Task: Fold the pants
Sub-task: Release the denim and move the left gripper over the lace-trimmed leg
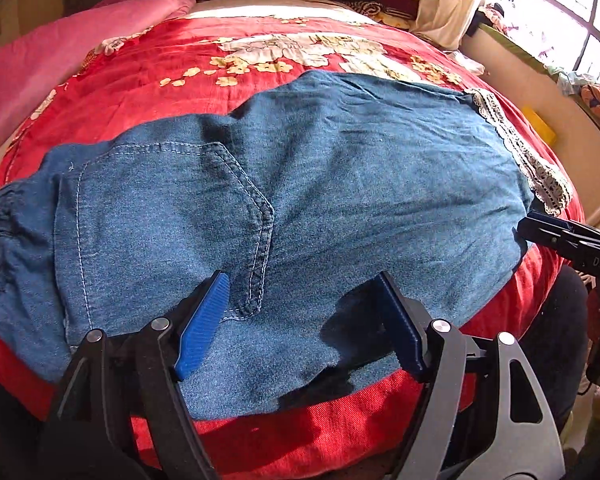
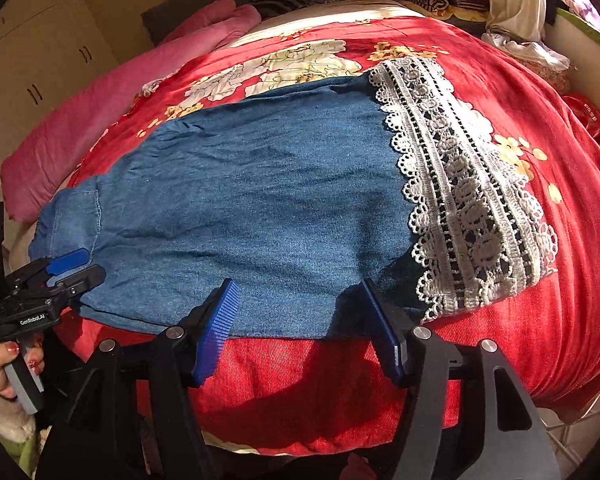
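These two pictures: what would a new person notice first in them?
Blue denim pants lie flat across a red flowered blanket, filling the middle of both views. A wide white lace trim edges their right end. The left gripper and right gripper hang open over the near edge, holding nothing.

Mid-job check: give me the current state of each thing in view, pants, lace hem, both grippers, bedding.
Denim pants: lying flat on the bed, folded lengthwise, lightly wrinkled.
Lace hem: spread flat at the leg end.
Left gripper: open, above the near edge at the waist end, nothing held.
Right gripper: open, at the near edge by the lace, nothing held.
Red floral bedcover: spread under the pants.
Pink blanket: bunched at the far side.
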Motion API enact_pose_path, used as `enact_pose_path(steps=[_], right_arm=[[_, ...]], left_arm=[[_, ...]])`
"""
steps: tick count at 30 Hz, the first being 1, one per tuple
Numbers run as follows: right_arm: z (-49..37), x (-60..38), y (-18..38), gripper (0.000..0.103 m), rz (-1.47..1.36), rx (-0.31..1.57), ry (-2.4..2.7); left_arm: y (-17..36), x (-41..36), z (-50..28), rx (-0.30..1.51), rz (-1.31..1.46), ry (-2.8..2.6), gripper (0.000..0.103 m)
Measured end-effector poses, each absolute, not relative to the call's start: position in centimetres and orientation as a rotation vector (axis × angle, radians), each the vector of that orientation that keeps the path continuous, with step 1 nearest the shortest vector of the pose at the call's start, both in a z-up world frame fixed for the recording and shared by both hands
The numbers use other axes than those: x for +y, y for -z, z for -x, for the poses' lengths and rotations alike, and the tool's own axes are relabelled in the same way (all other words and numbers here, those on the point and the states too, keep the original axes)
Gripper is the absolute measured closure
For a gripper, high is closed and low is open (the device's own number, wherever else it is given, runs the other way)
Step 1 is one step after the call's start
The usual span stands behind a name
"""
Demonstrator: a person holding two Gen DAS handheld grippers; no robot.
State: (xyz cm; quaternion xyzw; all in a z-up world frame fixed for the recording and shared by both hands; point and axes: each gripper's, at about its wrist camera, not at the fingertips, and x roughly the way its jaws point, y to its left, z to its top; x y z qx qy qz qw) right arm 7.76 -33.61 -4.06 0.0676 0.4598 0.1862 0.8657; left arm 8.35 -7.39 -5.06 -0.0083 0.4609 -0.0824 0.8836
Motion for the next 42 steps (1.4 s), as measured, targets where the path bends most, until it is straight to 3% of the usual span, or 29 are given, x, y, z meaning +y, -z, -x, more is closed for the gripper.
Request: enact_pose_path(steps=[3,10,12,20,42], right_arm=[[-7.3,-34.1,3.5,0.035,-0.178,0.936,-0.398],[-4.9,-38.1,0.3,0.029,-0.317,0.826,-0.336],[-4.5,-39.5,0.1,0.026,-0.348,0.813,-0.306],[-3.6,-43.4,0.7,0.02,-0.409,0.801,-0.194],[-6.0,-43.5,3.3,0.02,-0.511,0.851,-0.192]], left_arm=[[4.9,-7.7,-8.6,0.961,0.019,0.181,0.028],[0.4,-9.5,-9.5,0.906,0.0,0.246,0.027],[-0.9,-10.5,-10.5,0.887,-0.006,0.271,0.02],[-4.0,-15.9,-15.3,0.832,-0.096,0.36,0.01],[-1.2,-23.7,-25.0,0.909,-0.249,0.517,0.01]])
